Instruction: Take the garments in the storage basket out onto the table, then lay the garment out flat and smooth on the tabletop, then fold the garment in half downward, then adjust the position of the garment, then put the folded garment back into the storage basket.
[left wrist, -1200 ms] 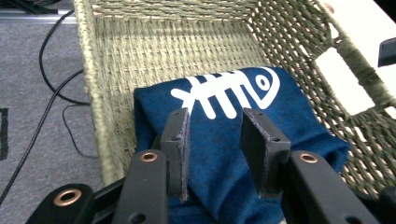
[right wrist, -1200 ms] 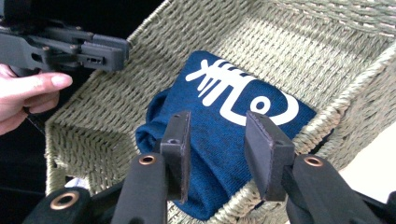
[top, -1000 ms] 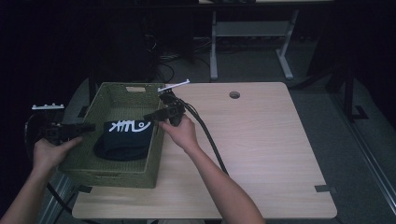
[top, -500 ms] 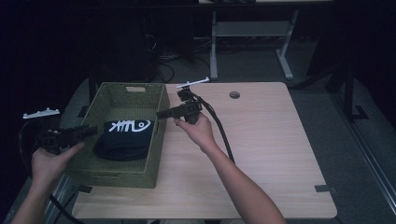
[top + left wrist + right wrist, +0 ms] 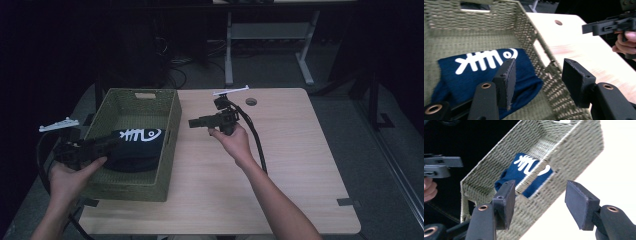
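1. High view: a green woven basket stands on the left part of the light wooden worktop. Inside it, toward the near end, lies a folded dark blue cloth with a white fish-bone print. The left gripper is held level over the basket's near left corner, its tip just above the cloth's left edge. The right gripper is held above the worktop just to the right of the basket, pointing back at the basket's right wall. Its cable trails toward the person along the forearm. At this distance I cannot tell how far either pair of jaws is spread.

2. Left gripper view: the jaws of the left gripper stand well apart and have just been opening, with nothing between the pads. One jaw hangs over the blue cloth inside the basket, the other over the basket's right wall and the worktop beyond it. The pads touch neither cloth nor weave. The other gripper shows farther off, beyond the basket.

3. Right gripper view: the jaws of the right gripper are also wide apart and have just been opening, empty. They frame the basket's outer wall without touching it. The cloth lies inside the basket, behind that wall.
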